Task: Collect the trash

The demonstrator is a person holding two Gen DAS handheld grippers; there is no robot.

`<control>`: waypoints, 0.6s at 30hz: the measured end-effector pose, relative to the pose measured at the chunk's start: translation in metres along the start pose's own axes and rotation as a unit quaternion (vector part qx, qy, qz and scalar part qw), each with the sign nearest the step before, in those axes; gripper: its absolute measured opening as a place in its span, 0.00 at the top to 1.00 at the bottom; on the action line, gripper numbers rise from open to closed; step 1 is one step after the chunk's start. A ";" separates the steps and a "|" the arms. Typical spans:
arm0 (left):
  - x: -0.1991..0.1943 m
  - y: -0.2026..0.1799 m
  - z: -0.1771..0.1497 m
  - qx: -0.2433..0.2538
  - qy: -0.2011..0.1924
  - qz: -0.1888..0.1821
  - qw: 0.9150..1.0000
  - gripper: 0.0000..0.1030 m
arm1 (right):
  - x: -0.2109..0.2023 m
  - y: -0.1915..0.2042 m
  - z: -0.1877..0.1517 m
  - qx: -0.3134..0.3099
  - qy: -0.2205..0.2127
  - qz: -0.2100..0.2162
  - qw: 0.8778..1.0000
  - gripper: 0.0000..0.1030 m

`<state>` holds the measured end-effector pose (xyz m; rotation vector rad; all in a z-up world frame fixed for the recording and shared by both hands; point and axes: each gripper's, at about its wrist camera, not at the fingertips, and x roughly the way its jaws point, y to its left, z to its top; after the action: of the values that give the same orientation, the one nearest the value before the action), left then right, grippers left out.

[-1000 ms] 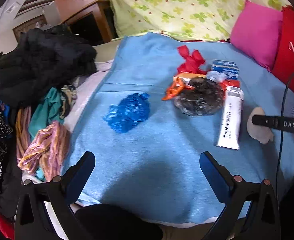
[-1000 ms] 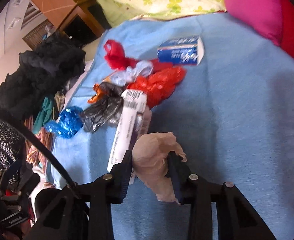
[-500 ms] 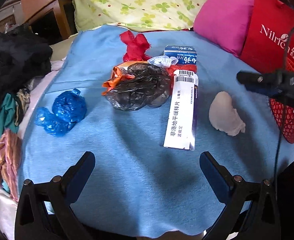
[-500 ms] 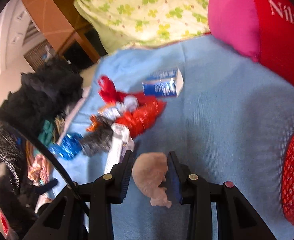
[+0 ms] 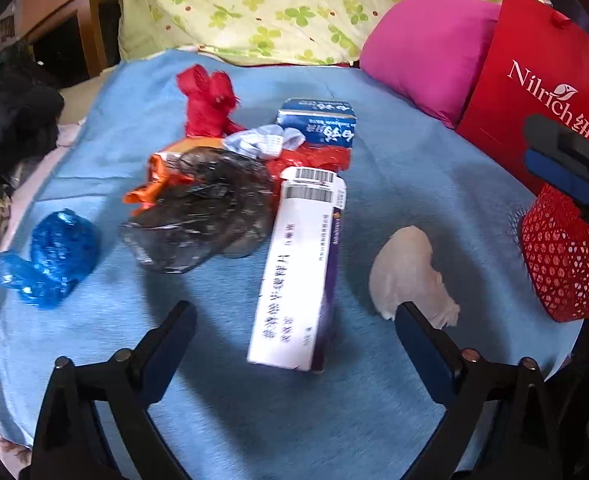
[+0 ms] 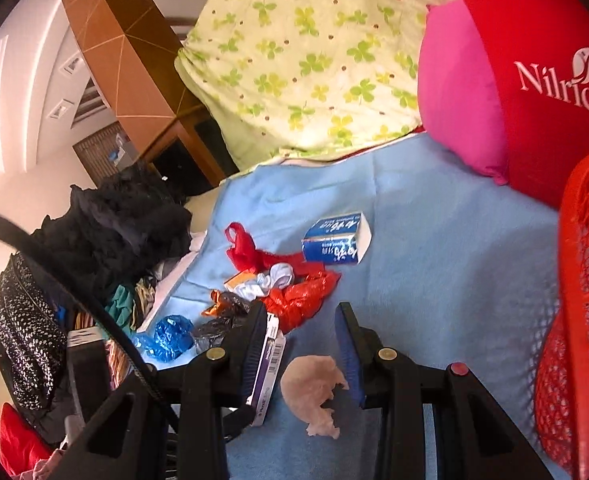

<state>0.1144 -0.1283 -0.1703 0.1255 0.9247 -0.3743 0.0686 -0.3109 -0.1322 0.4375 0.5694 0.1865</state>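
Note:
Trash lies on a blue blanket [image 5: 414, 152]: a long white box [image 5: 298, 268], a crumpled beige tissue [image 5: 408, 270], a dark plastic bag [image 5: 202, 216], a blue plastic bag [image 5: 50, 256], a red bag [image 5: 206, 100] and a small blue box [image 5: 318, 122]. My left gripper [image 5: 294, 308] hovers over the white box, jaws wide and closing, touching nothing. My right gripper [image 6: 301, 308] hangs above the tissue [image 6: 312, 384], its jaws narrowly apart and holding nothing. In the left wrist view the right gripper [image 5: 562, 164] is over the red mesh basket [image 5: 562, 264].
The red mesh basket [image 6: 582, 300] stands at the blanket's right edge, before a red paper bag [image 5: 534, 80] and a pink pillow [image 5: 422, 48]. A clover-print quilt [image 6: 302, 60] rises behind. A pile of dark clothes [image 6: 114, 220] lies to the left.
My left gripper swung right and down toward the pile, so the white box now lies between its fingers. My right gripper rose and tilted up; the tissue stayed on the blanket.

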 end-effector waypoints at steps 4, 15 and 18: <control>0.013 -0.008 0.005 0.001 0.013 -0.013 1.000 0.15 | -0.002 -0.005 0.000 0.005 -0.001 -0.004 1.000 0.63; 0.031 -0.009 0.003 -0.018 0.044 -0.044 0.998 0.51 | -0.010 -0.006 0.002 -0.002 -0.016 -0.008 1.000 0.63; 0.025 -0.010 0.001 -0.016 0.041 -0.042 0.998 0.53 | -0.012 -0.008 0.003 0.000 -0.019 -0.010 1.000 0.63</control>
<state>0.1248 -0.1447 -0.1888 0.0721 1.0183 -0.4351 0.0607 -0.3222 -0.1277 0.4338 0.5362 0.1597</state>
